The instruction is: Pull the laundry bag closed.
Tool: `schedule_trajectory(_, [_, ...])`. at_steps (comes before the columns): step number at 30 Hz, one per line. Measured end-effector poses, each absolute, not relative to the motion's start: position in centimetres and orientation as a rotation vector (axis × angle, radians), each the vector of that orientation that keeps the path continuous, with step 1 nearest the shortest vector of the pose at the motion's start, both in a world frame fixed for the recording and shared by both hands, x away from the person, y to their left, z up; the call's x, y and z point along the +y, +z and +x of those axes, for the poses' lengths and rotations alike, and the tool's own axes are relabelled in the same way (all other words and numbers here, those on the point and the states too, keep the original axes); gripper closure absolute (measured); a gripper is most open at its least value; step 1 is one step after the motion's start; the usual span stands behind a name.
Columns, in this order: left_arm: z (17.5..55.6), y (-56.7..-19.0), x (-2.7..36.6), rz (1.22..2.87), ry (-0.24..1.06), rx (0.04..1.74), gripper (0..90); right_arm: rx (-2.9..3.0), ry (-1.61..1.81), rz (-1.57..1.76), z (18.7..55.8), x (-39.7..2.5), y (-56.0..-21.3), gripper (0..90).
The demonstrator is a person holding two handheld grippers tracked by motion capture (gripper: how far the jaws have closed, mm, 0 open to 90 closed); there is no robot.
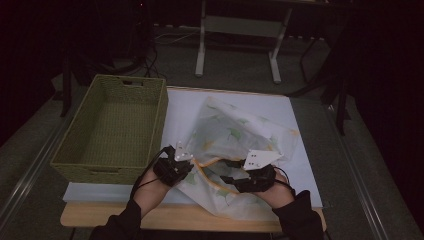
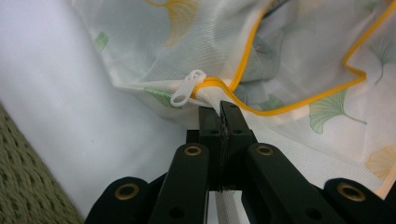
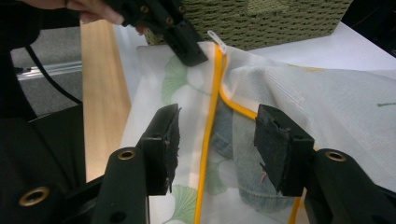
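A woven basket (image 1: 112, 127) sits at the surface's left edge beside the leaf-printed mesh bag (image 1: 240, 132); left claw (image 2: 219, 112) pinches its yellow-zippered edge, right claw (image 3: 217, 140) gapes open over denim inside

The room is dim, its upper corners falling into black. A grey floor (image 1: 240, 70) fills the upper middle of the frame, where a pale metal table frame (image 1: 239, 27) stands. Dark stand legs (image 1: 340, 95) lean at right, cables (image 1: 145, 60) trail at upper left.

Dim overhead view; two close jaw-level views, shared mesh bag (image 1: 235, 135).
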State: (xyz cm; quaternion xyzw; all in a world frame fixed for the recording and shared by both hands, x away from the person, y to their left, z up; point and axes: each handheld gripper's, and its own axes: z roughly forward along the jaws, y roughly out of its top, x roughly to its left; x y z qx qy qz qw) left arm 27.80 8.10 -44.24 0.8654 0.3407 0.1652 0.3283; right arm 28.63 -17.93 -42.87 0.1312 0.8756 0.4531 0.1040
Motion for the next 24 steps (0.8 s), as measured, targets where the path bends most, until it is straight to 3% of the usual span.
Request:
schedule_trajectory(7, [27.7,-44.3,7.9,2.234,0.381,0.859,90.0,2.608,1.289,0.396,29.1,-16.0,-43.3,54.5])
schedule_trajectory(9, [27.5,-44.4,7.5,2.268,0.442,0.829,90.0,2.603,1.294,0.424,29.4,-15.6,-43.3,57.0])
schedule_trajectory(14, [27.0,-44.8,6.9,2.292,0.456,0.791,90.0,2.62,1.303,0.449,30.4,-14.0,-43.1,62.7])
schedule_trajectory(24, [26.9,-44.8,6.8,2.298,0.46,0.778,90.0,2.651,1.241,0.493,32.0,-9.6,-43.1,59.6])
